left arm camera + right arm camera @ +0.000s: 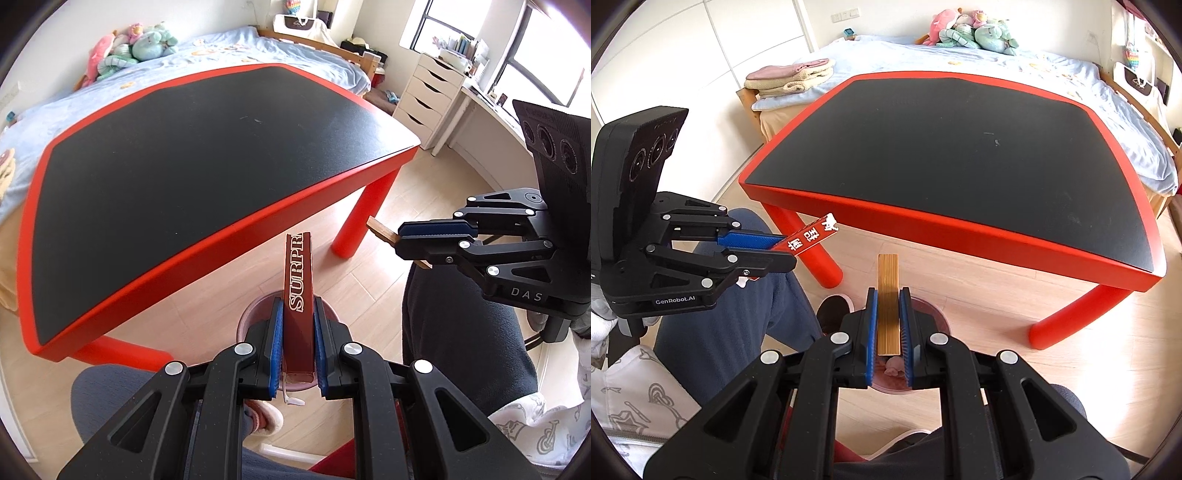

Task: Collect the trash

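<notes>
My left gripper (298,306) is shut on a slim dark red box (297,280) with white lettering, held upright over a pink bin (246,317) on the floor. It also shows in the right wrist view (783,251), with the red box (812,238) sticking out. My right gripper (888,295) is shut on a narrow gold ribbed box (888,299), above the pink bin (940,314). In the left wrist view the right gripper (400,236) holds the gold box (376,226) beside the table leg.
A low table with a red frame (122,291) and black top (960,155) stands ahead. A bed with blue sheets (960,59) and plush toys lies behind it. White drawers (428,96) stand right. The person's knees (461,314) and a slipper (264,417) are close below.
</notes>
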The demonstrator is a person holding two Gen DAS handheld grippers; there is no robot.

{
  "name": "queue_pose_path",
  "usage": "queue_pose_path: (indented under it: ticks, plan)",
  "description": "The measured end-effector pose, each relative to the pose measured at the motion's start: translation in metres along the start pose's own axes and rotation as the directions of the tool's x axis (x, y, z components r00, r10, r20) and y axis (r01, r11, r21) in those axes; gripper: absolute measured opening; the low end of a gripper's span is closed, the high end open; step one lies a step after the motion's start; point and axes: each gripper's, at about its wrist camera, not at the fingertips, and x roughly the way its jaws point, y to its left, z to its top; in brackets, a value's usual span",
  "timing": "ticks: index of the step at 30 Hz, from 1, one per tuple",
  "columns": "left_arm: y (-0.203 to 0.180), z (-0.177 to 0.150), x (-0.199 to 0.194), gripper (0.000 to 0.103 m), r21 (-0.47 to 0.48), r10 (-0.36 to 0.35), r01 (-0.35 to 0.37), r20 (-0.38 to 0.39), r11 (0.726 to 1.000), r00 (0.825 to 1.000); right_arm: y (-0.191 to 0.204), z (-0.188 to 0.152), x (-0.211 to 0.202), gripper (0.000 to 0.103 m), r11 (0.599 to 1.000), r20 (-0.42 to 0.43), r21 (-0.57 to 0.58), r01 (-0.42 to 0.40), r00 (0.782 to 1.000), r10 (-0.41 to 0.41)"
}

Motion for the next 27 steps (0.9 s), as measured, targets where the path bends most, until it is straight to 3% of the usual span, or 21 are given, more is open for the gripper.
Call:
queue_pose_path:
  ticks: [13, 14, 15, 16, 17, 18, 21, 27]
  plan:
    - [0.006, -0.002, 0.004, 0.015, 0.009, -0.027, 0.027, -0.016, 1.0, 1.0, -0.005, -0.002, -0.001, 0.012, 0.999, 0.001, 0.02, -0.032, 1.0, 0.032]
    - [0.007, -0.001, 0.004, 0.018, 0.007, -0.03, 0.03, -0.013, 1.0, 0.999, -0.006, -0.002, 0.0, 0.013, 0.999, 0.001, 0.023, -0.035, 0.999, 0.035]
    - [0.008, -0.001, 0.005, 0.028, 0.0, -0.035, 0.035, -0.014, 0.999, 0.999, -0.008, -0.003, 0.001, 0.025, 0.999, -0.002, 0.03, -0.034, 0.999, 0.034]
    - [0.01, -0.001, 0.005, 0.038, -0.007, -0.031, 0.031, -0.012, 1.0, 0.999, -0.008, -0.003, 0.002, 0.055, 0.999, -0.002, 0.036, -0.028, 1.0, 0.028]
    - [0.012, -0.001, 0.005, 0.063, -0.015, -0.024, 0.024, -0.004, 1.0, 1.0, -0.009, -0.004, 0.002, 0.068, 0.999, 0.005, 0.047, -0.023, 1.0, 0.023]
    - [0.015, -0.002, 0.004, 0.079, -0.025, -0.019, 0.019, 0.007, 0.999, 1.0, -0.011, -0.004, 0.002, 0.076, 0.998, 0.01, 0.055, -0.021, 1.0, 0.021]
    - [0.018, -0.002, 0.003, 0.09, -0.036, 0.008, -0.007, 0.018, 0.999, 1.0, -0.013, -0.006, 0.004, 0.092, 0.998, 0.012, 0.066, -0.002, 1.0, 0.002]
    - [0.023, -0.003, 0.001, 0.095, -0.065, 0.014, -0.013, 0.015, 0.998, 1.0, -0.013, -0.008, 0.005, 0.1, 0.997, 0.02, 0.068, 0.024, 0.999, -0.025]
